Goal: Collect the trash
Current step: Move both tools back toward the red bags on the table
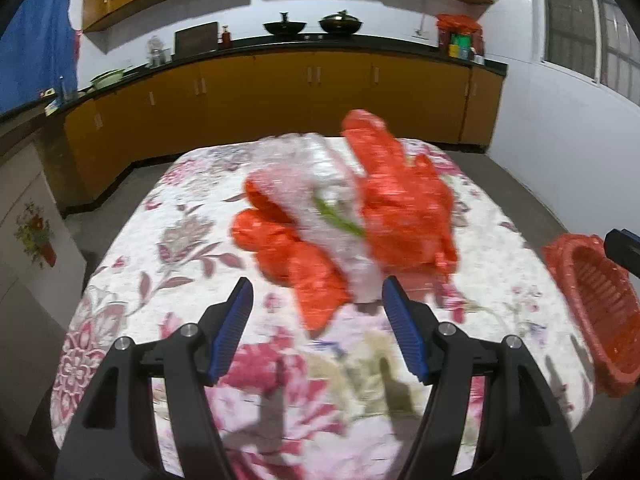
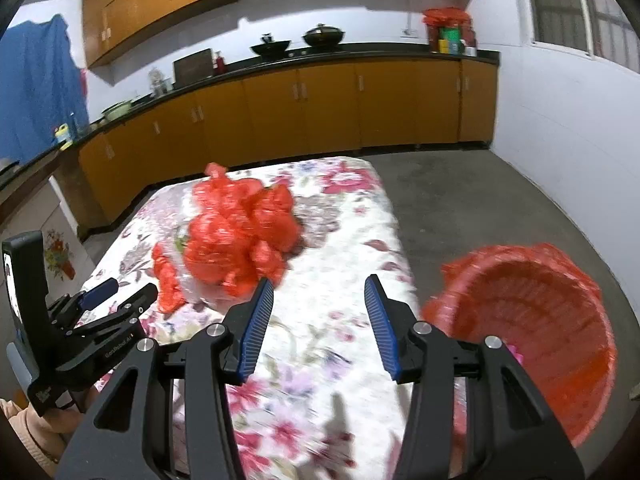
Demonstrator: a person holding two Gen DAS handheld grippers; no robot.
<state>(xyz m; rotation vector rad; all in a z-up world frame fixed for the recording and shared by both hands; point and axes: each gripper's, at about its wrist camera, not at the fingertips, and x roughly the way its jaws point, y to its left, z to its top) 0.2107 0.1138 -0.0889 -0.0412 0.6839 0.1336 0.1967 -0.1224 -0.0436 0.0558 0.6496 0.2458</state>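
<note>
**A:** Kitchen, mid-task: the left claw [image 1: 318, 304] hangs over the floral table [image 1: 132, 280], jaws spread wide with nothing between them. Where does the trash sit?

**B:** Directly ahead of its tips: a crumpled red bag [image 1: 400, 208] tangled with clear plastic [image 1: 320, 208], a green scrap [image 1: 338, 218] caught in the folds. The nearest red fold lies just beyond the left finger. The frame is smeared, so exact contact cannot be told.

**A:** And the right claw [image 2: 320, 300]?

**B:** Also gaping and empty. The bag [image 2: 240, 236] lies ahead and to its left, apart from the tips; the red basket [image 2: 532, 336] sits to its right, past the table edge and lower.

**A:** What could go wrong?

**B:** Likely a thin pinch. The film is slack, so closing on one loose fold may lift a corner while the rest drags or spills the green scrap onto the cloth.

**A:** Anything else?

**B:** The two claws work close together; the left one [image 2: 120, 300] shows just off the right claw's left finger, so reaching for the same heap risks a knock. And the basket stands beside the table, not on it: a release too early would probably drop trash on the floor.
</note>
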